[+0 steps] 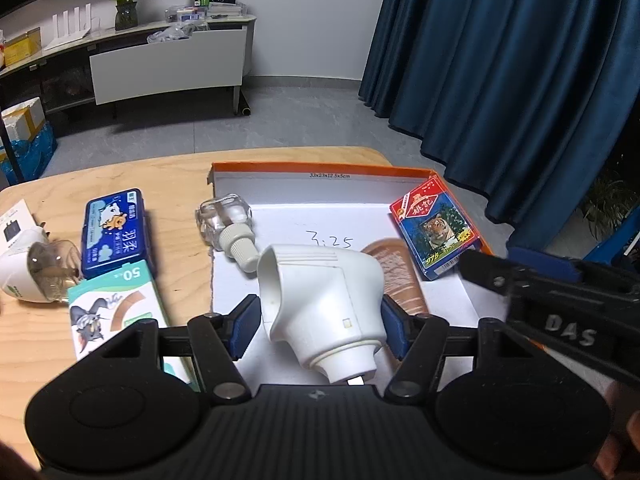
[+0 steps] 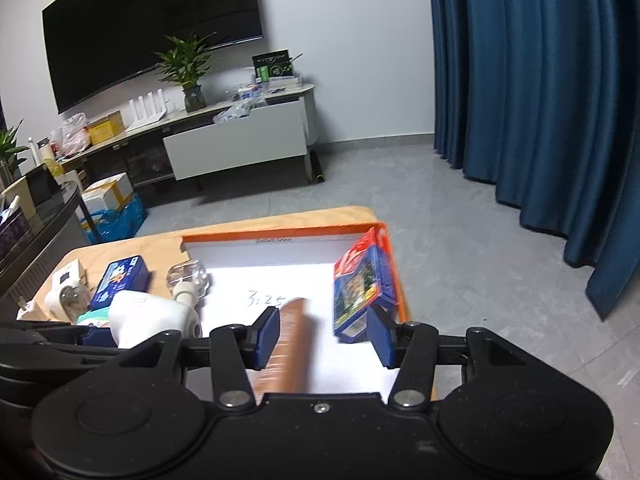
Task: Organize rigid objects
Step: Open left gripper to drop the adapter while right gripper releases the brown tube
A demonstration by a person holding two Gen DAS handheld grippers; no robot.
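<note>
My left gripper [image 1: 318, 330] is shut on a white plug-in heater unit [image 1: 320, 304], held over the white floor of an orange-rimmed box [image 1: 320, 168]. A clear glass refill bottle [image 1: 226, 222] lies at the box's left wall. A card box with a tiger picture [image 1: 436, 228] leans on the box's right wall, and a brown ribbed object [image 1: 400, 276] lies on the floor. My right gripper [image 2: 322, 334] is open and empty above the brown ribbed object [image 2: 290, 344], with the card box [image 2: 360, 284] just beyond its right finger. The white unit [image 2: 148, 316] shows at the left.
On the wooden table [image 1: 52, 192] left of the box lie a blue tin [image 1: 116, 232], a green-white carton marked 50 [image 1: 116, 308] and another white plug-in unit with a bottle [image 1: 36, 268]. Blue curtains [image 1: 520, 60] hang to the right. A TV cabinet [image 2: 236, 140] stands far behind.
</note>
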